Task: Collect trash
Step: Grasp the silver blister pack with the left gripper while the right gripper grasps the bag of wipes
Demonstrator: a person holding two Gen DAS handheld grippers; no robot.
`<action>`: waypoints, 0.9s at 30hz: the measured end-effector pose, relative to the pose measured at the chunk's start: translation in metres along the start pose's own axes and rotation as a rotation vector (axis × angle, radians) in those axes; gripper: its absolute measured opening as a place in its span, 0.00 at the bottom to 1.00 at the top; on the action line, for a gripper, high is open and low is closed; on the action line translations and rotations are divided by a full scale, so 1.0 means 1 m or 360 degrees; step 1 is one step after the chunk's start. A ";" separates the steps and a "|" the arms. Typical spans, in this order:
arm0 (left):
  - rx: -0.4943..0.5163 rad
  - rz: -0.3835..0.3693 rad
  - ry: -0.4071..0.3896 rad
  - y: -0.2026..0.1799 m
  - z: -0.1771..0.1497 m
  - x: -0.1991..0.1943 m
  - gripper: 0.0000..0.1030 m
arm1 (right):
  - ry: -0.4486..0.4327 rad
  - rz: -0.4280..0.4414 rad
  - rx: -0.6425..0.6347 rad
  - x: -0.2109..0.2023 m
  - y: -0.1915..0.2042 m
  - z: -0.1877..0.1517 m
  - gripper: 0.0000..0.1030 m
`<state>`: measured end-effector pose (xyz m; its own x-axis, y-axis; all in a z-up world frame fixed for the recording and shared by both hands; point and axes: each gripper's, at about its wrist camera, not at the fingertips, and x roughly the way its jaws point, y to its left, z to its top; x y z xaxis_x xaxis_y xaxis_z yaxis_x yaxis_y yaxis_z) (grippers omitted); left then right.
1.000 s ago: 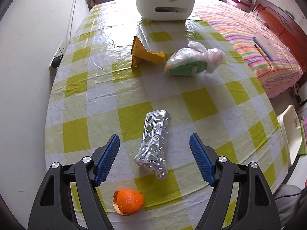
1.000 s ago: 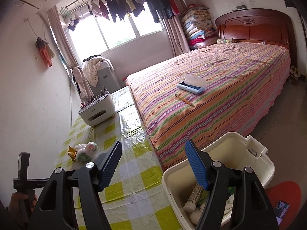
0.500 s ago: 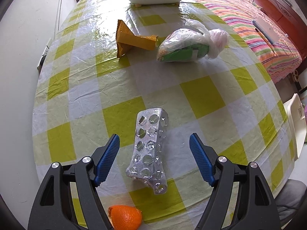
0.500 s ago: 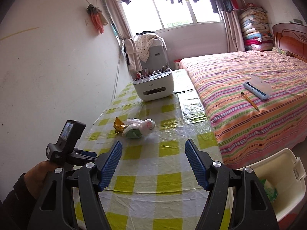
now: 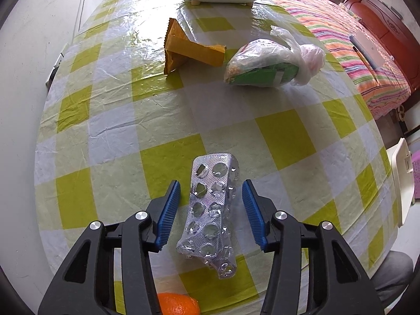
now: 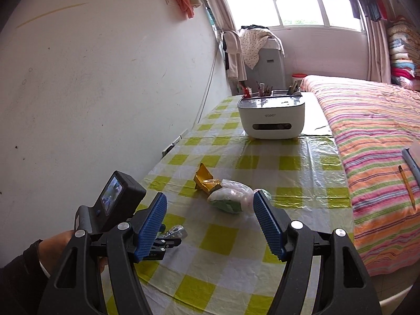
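On the yellow-checked counter (image 5: pixel 283 141), a crinkled silver blister pack (image 5: pixel 211 207), pockets mostly burst, lies between the spread left tongs (image 5: pixel 211 210); the right tongs (image 6: pixel 210 227) gape too, holding nothing.

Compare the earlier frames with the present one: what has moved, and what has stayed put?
The left gripper advanced and narrowed its jaws around the blister pack, not yet gripping. The right gripper swung from the bin toward the table, staying open. Blister pack, yellow wrapper, bagged trash and orange peel haven't moved.
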<state>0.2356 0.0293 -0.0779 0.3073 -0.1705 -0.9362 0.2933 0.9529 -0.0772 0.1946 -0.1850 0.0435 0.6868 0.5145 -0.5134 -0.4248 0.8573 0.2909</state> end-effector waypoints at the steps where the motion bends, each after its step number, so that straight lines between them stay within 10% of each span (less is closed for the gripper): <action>1: 0.0001 -0.0003 0.0001 0.000 -0.001 -0.001 0.42 | 0.0047 0.0034 -0.0033 0.013 -0.001 0.006 0.64; 9: 0.0022 -0.0071 0.0019 0.000 -0.012 -0.006 0.33 | 0.0418 0.0033 -0.0481 0.113 0.003 0.022 0.65; 19: 0.0018 -0.0144 0.0051 0.001 -0.015 -0.008 0.33 | 0.0811 -0.0281 -0.0861 0.200 0.007 -0.014 0.64; 27: 0.0041 -0.0126 0.0040 -0.007 -0.019 -0.011 0.33 | 0.0690 -0.0364 -0.0699 0.176 0.001 -0.037 0.45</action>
<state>0.2127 0.0295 -0.0734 0.2598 -0.2383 -0.9358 0.3392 0.9298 -0.1426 0.2927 -0.0941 -0.0767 0.5272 0.1874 -0.8288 -0.5605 0.8098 -0.1735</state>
